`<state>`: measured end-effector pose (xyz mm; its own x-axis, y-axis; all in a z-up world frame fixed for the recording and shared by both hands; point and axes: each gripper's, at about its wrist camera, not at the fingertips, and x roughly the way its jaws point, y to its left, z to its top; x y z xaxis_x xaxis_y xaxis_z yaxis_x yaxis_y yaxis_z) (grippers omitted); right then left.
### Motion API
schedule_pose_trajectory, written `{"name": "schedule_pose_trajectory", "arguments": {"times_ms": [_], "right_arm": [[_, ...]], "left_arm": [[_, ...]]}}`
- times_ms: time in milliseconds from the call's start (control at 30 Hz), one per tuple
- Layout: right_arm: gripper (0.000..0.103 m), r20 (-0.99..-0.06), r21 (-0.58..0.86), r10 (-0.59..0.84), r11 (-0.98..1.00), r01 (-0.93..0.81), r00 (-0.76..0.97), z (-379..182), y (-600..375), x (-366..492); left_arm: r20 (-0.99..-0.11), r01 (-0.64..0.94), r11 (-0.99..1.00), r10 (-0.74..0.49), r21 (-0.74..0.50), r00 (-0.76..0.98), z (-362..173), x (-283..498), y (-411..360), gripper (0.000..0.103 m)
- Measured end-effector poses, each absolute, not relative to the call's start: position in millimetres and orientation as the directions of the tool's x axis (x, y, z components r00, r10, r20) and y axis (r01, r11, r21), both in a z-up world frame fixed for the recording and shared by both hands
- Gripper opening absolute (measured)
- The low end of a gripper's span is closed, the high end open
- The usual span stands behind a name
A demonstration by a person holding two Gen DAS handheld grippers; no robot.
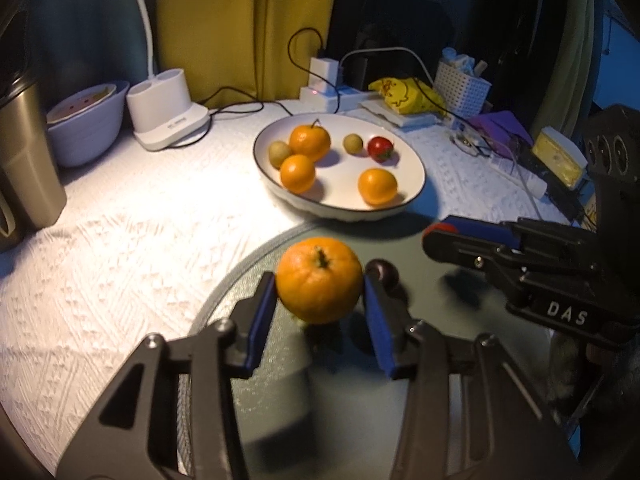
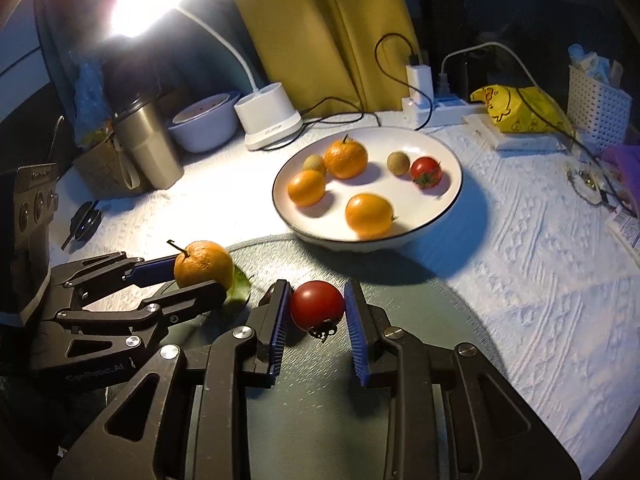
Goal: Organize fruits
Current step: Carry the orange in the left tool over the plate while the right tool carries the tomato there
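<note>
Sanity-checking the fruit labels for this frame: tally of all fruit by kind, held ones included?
Oranges: 4, three in the white plate and one orange between the left gripper jaws.
Tomatoes: 2, one on the plate and one tomato between the right gripper jaws.
Small greenish-brown fruits: 2, both on the plate.
Total: 8

White letters "DAS" stand on the black body of the right tool (image 1: 440, 236), seen from the left wrist. Faint lettering on the left tool (image 2: 200, 280) is too blurred to read.
</note>
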<state>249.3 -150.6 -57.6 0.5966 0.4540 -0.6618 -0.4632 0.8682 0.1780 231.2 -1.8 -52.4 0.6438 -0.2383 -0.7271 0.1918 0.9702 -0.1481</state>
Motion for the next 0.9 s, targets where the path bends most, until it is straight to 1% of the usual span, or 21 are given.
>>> {"name": "schedule_pose_trajectory", "arguments": {"times_ms": [433, 900], "right_arm": [[0.03, -0.642, 0.179, 0.445, 0.879, -0.442, 0.624, -47.7, -164.9, 275.4], [0.03, -0.641, 0.185, 0.435, 0.887, -0.422, 0.632, -44.5, -173.8, 310.2]], "left_arm": [[-0.719, 0.202, 0.966, -0.256, -0.162, 0.646, -48.0, 252.9, -4.4, 0.045], [-0.719, 0.206, 0.967, -0.248, -0.148, 0.649, -46.7, 284.2, -9.2, 0.045]]}}
